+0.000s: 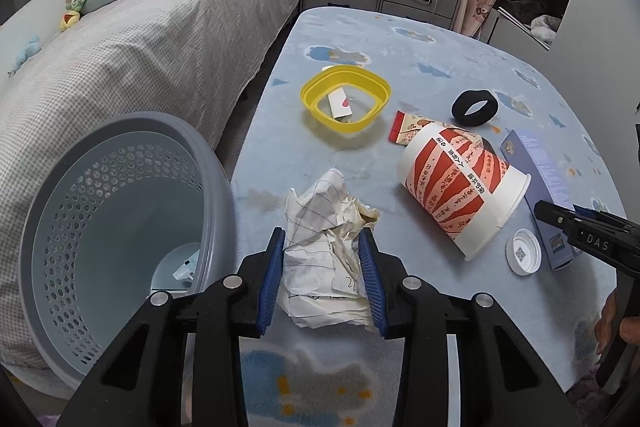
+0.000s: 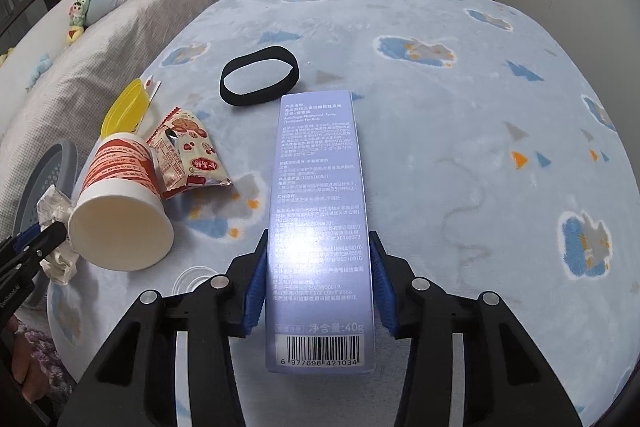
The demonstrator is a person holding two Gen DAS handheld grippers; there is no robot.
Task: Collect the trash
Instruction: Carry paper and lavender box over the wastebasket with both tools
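Paper, crumpled and lined, is sitting right between the blue pads of the left gripper (image 1: 323,269), and those pads are pressing into both flanks of the paper wad (image 1: 326,247) as it rests on the pale blue rug (image 1: 400,39). It is looking feather-light and springy, so a squeeze across the thick middle is making sense; a pinch on a loose flap would likely just be tearing or slipping off. Just to its left the grey perforated basket (image 1: 120,219) is lying tipped with its mouth toward the camera, a scrap already inside.

Over on the right, the right gripper (image 2: 318,283) is clamping a long lilac carton (image 2: 316,187) by its two long edges near the barcode end. That box is looking stiff along its edges but hollow, so too hard a squeeze could be denting it, and its glossy face is catching glare, hinting at a slippery skin. Held low like this, the far end may be drooping or swinging once it is lifted.

Waiting on the rug are the red-striped paper cup (image 1: 460,187) on its side, a snack wrapper (image 2: 188,155), a white cap (image 1: 523,251), a yellow tub (image 1: 346,99) and a black band (image 2: 259,75).
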